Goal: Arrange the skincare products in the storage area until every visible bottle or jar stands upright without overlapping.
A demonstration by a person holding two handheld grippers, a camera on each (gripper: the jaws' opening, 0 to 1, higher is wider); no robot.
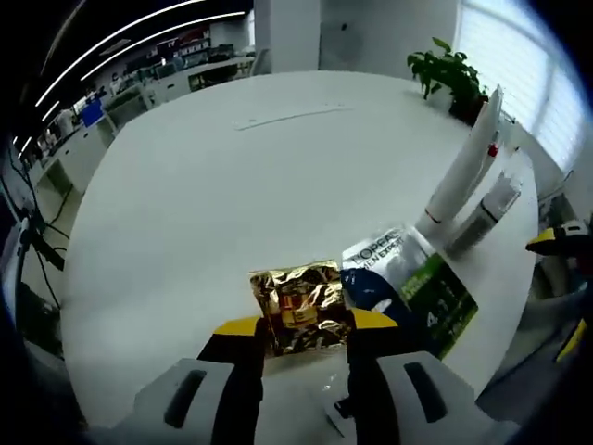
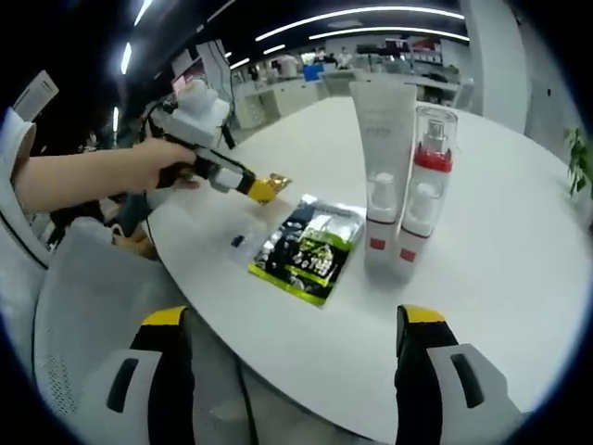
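Round white table (image 2: 519, 241): tall white squeeze tube (image 2: 384, 158) upright near its middle, clear red-collared pump bottle (image 2: 422, 181) touching beside; green-and-silver sachets (image 2: 310, 246) flat beside the tube. Left gripper (image 1: 301, 324) closed on crinkled gold foil sachet (image 1: 298, 301) beyond them. Right gripper (image 2: 292, 324) spread wide, empty, off the table's edge.

On the silver-and-green sachet (image 1: 408, 283) lying near the tabletop's edge, the brand "L'ORÉAL" reads in dark capitals along its silver top, and a large white "4" stands on its green part. Print on the gold sachet (image 1: 298, 306) and the white tube (image 2: 384, 125) is too blurred to read.
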